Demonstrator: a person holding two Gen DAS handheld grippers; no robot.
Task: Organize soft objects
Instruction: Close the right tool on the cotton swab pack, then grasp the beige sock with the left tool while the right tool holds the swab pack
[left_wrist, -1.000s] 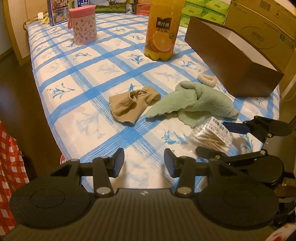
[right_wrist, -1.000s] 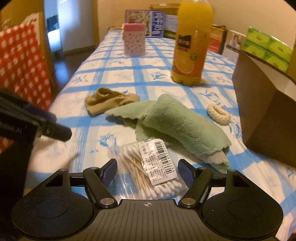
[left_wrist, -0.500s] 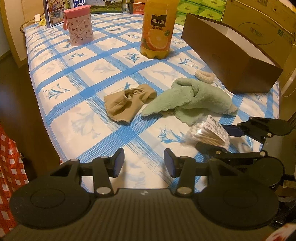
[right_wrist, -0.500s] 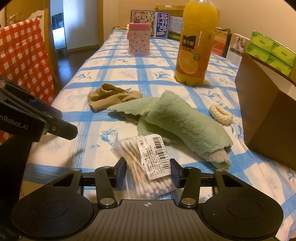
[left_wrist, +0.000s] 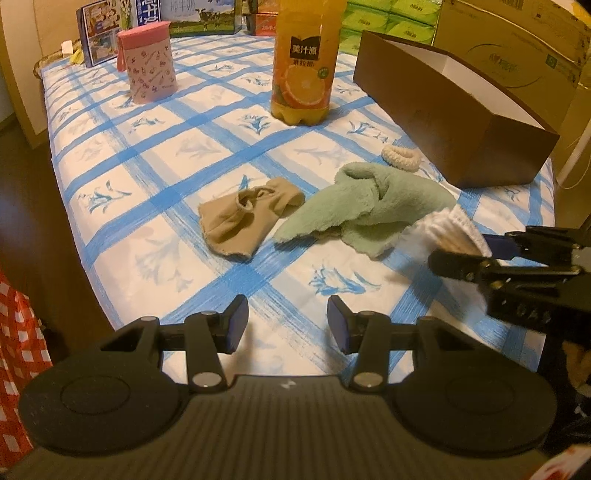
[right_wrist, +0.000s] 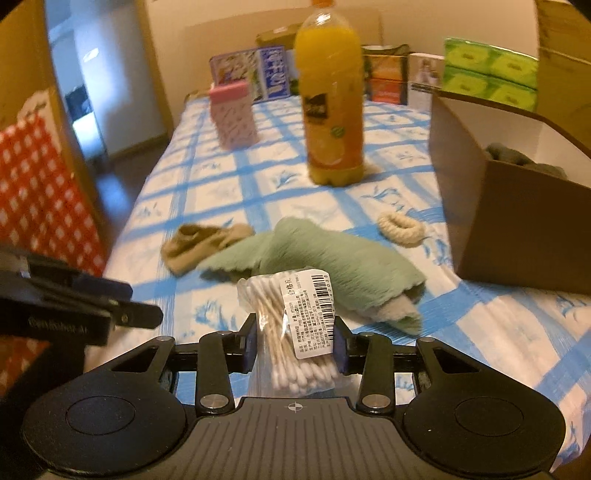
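My right gripper has its jaws closing on a clear bag of cotton swabs, and both pads press its sides. The bag hangs off the blue-checked tablecloth and also shows in the left wrist view as the bag. A green fleece towel lies crumpled mid-table, with a beige sock to its left and a cream hair tie behind it. My left gripper hovers open over the near edge with nothing between its fingers.
A brown open box stands at the right with a grey cloth inside. An orange juice bottle and a pink pouch stand further back. Cartons line the far end. A red checked bag hangs at the left.
My right gripper closed on the bag of cotton swabs and lifted it off the cloth, rolling a little. The left gripper stayed where it was.
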